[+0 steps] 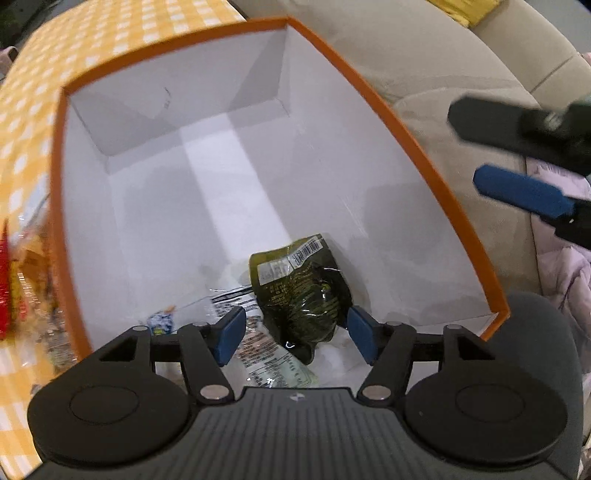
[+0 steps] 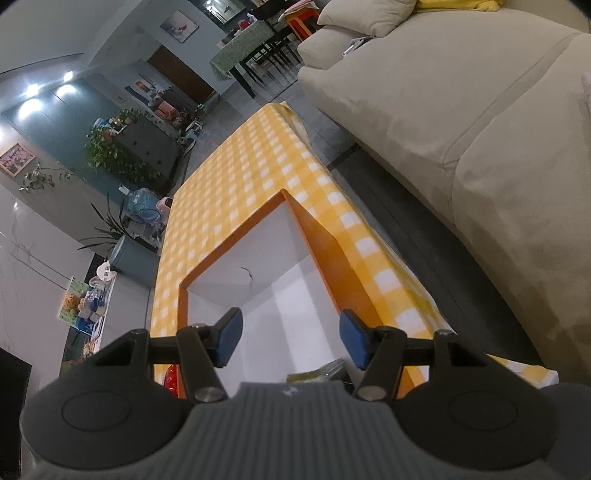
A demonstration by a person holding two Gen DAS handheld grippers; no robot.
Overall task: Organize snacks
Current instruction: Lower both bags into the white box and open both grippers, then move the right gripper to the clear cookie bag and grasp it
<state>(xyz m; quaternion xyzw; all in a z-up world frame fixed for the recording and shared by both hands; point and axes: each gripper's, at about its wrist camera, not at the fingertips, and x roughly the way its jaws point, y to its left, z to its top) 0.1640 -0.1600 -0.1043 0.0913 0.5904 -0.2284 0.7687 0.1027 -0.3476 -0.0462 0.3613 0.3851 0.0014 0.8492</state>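
Note:
An orange box (image 1: 402, 122) with a white inside stands on the yellow checked table (image 1: 92, 33). In the left wrist view a dark green snack packet (image 1: 303, 288) lies on the box floor, with a clear printed wrapper (image 1: 266, 354) and a small blue-white sweet (image 1: 160, 323) beside it. My left gripper (image 1: 295, 334) is open just above the box, its blue pads either side of the green packet, not touching it. My right gripper (image 2: 291, 339) is open and empty above the box's near end; it also shows in the left wrist view (image 1: 517, 158). The box (image 2: 321, 258) fills the lower middle there.
Loose snack packets, red and clear (image 1: 22, 280), lie on the table left of the box. A beige sofa (image 2: 461, 129) runs along the table's right side. A strip of dark floor (image 2: 417, 221) separates them. Plants and a cabinet (image 2: 122, 147) stand far off.

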